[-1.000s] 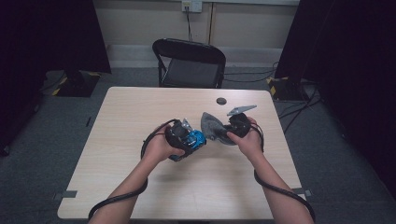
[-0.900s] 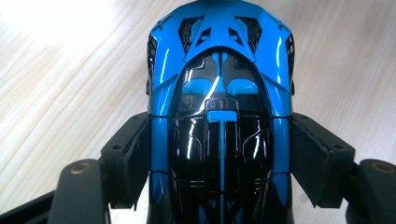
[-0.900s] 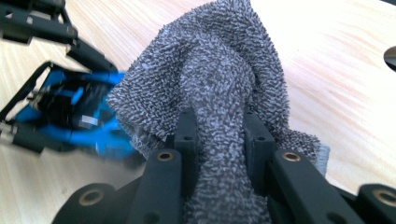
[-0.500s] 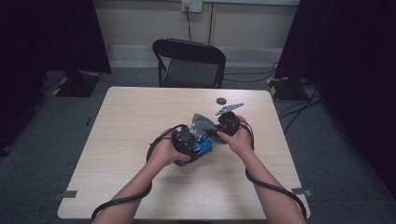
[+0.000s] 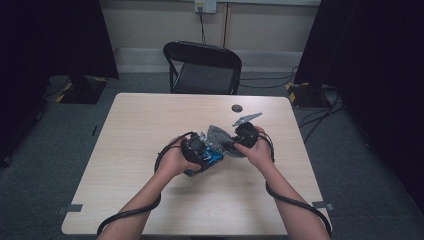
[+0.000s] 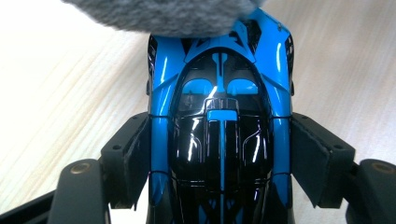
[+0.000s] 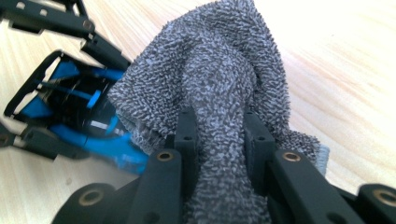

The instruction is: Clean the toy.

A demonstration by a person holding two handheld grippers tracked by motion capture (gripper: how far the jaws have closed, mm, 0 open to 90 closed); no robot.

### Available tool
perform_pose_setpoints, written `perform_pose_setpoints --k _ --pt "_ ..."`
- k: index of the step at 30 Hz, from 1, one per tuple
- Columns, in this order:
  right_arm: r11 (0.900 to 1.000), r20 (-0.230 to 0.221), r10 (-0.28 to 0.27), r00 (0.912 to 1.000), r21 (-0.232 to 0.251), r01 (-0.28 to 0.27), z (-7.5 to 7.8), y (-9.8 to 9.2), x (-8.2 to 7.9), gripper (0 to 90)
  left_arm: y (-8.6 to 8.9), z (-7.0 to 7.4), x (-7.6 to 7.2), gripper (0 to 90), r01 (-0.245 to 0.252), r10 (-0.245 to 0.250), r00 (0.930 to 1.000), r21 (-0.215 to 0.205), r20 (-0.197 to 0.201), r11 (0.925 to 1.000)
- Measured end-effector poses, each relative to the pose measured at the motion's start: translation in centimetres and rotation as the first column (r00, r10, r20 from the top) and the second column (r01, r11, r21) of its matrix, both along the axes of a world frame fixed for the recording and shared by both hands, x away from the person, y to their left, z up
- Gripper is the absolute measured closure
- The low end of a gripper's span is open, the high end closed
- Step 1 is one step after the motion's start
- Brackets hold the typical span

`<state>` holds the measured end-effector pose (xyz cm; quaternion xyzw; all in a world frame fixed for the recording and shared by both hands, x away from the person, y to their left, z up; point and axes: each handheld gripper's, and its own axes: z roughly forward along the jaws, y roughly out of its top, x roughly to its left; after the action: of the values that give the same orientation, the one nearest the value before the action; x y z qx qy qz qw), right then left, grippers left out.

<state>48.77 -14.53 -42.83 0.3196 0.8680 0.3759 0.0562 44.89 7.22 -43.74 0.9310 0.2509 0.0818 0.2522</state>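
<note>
1. At the middle of the light wooden table, well in from every edge, my left gripper holds a glossy blue-and-black toy car; its jaws clamp the car's two sides.
2. My right gripper has its jaws drawn in narrow on a bunched grey terry cloth, which rises between the pads and spills over them.
3. In the left gripper view, the cloth's fuzzy edge lies over the far end of the car, touching it.
4. In the right gripper view the car sits just left of the cloth, framed by the other gripper's black jaws, with the cloth's hem against its blue body.
5. From the high view, both hands meet over the table's centre: the left hand and the right hand hold car and cloth together.
6. A small dark round object lies on the table near the far edge, apart from the work.
7. A black folding chair stands beyond that far edge.
</note>
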Motion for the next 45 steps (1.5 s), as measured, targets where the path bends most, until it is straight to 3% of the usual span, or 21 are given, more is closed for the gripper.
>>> perform_pose_setpoints --k 19,28,32,38,45 --pt "0.997 -0.033 0.074 0.9967 0.018 -0.074 -1.5 0.4 -1.7 72.2 2.2 -0.6 1.3 28.2 -0.088 0.089 0.9958 0.013 -0.020 0.9960" --pt "0.994 -0.037 0.107 0.9936 0.025 -0.106 -1.3 0.4 -2.4 72.2 3.0 -0.5 1.7 28.2 -0.112 0.112 0.9935 0.013 -0.019 0.9936" --pt "0.996 -0.021 0.085 0.9961 0.032 -0.084 -0.4 -0.4 -2.3 72.2 3.1 -0.2 1.4 28.2 -0.110 0.110 0.9938 0.007 -0.012 0.9939" --pt "0.999 -0.010 0.008 0.9999 0.042 -0.008 0.5 -1.8 -1.0 72.2 2.2 0.4 0.5 28.2 -0.060 0.060 0.9982 -0.001 -0.011 0.9982" --pt "0.999 0.010 -0.035 0.9993 0.035 0.035 1.6 -1.4 0.3 72.2 0.9 0.6 -0.2 28.2 -0.013 0.013 0.9999 -0.004 -0.005 0.9999"
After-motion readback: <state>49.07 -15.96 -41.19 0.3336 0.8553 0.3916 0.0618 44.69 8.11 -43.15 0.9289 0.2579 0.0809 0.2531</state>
